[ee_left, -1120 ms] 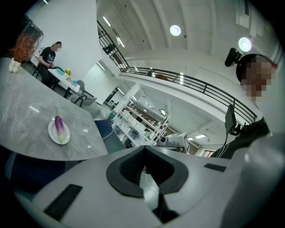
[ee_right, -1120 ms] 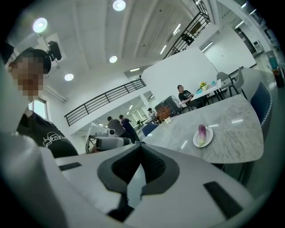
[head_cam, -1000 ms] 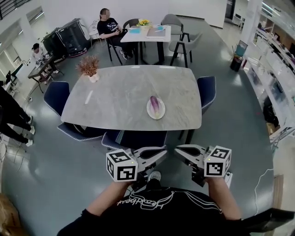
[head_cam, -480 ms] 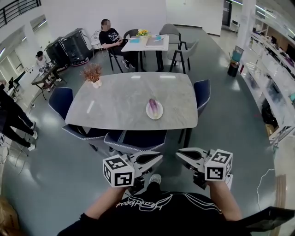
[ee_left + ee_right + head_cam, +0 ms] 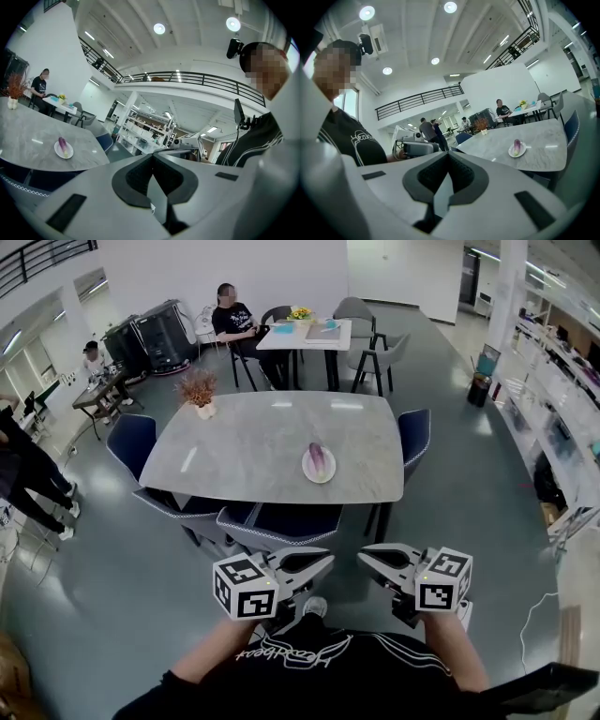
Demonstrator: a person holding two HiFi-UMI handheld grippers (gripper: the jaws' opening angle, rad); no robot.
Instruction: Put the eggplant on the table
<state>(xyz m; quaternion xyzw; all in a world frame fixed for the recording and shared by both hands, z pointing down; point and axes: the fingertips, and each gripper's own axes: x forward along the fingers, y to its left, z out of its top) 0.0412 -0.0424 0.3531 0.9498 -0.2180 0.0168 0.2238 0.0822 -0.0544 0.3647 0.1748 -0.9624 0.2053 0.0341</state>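
A purple eggplant (image 5: 317,457) lies on a white plate (image 5: 319,473) towards the near right of the grey marble table (image 5: 244,442). The left gripper view shows the eggplant (image 5: 62,143) small at the left, the right gripper view shows the eggplant (image 5: 517,144) at the right. My left gripper (image 5: 326,558) and right gripper (image 5: 364,555) are held low in front of my chest. Their tips point at each other, well short of the table. Both are shut and empty. The left gripper (image 5: 152,158) and the right gripper (image 5: 447,156) show their pads pressed together.
Dark blue chairs (image 5: 281,521) stand round the table, one between me and the plate. A potted dried plant (image 5: 199,390) sits at the table's far left corner. A person sits at a second table (image 5: 305,332) behind. Shelves line the right wall; people stand at the left.
The view has drawn back and tilted up a little, so the table looks slightly smaller. Both grippers stay shut and side by side in front of me.
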